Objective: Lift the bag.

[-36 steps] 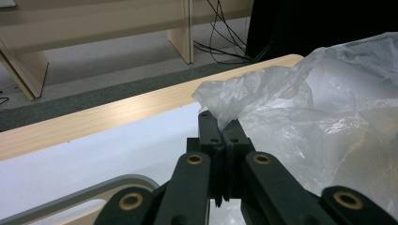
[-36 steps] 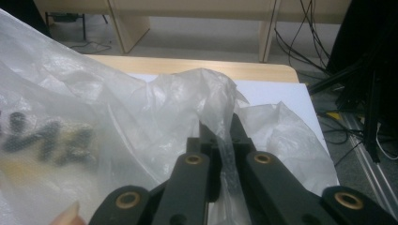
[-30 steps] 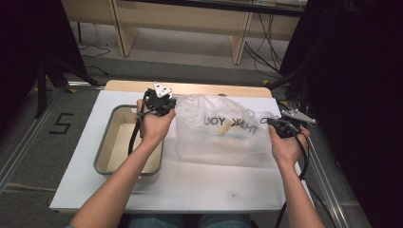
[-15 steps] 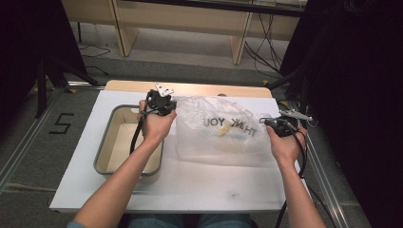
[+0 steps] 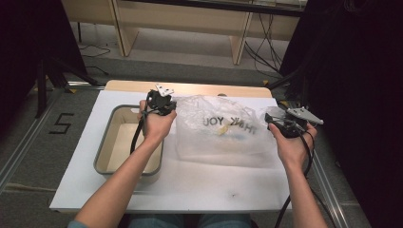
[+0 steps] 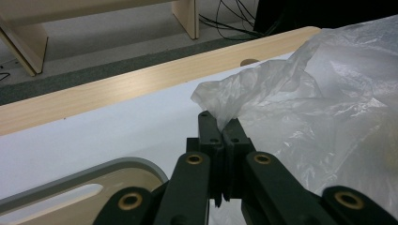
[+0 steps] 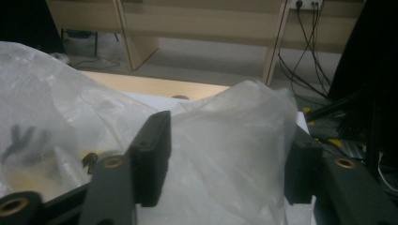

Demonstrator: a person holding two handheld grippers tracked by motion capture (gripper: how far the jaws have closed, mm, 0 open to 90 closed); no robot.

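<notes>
The right hand-held gripper [image 7: 225, 164] had just opened wide around the plastic bag [image 5: 223, 130], releasing its corner; the left hand-held gripper [image 6: 220, 133] pinched the other corner.

A: What colours are showing at the centre of the high view?

B: The bag [image 5: 223, 128] is looking clear and milky, with black letters showing through it and a yellowish patch glowing beside them.

A: And at the left of the frame?

B: The tray [image 5: 105, 156] is showing a grey rim and a cream inside. The table [image 5: 199, 185] is reading white, with a pale wood strip running along its upper edge.

A: The grippers?

B: The left gripper [image 6: 218, 127] and right gripper [image 7: 225, 159] are both showing black jaws with brass-coloured rivets.
</notes>
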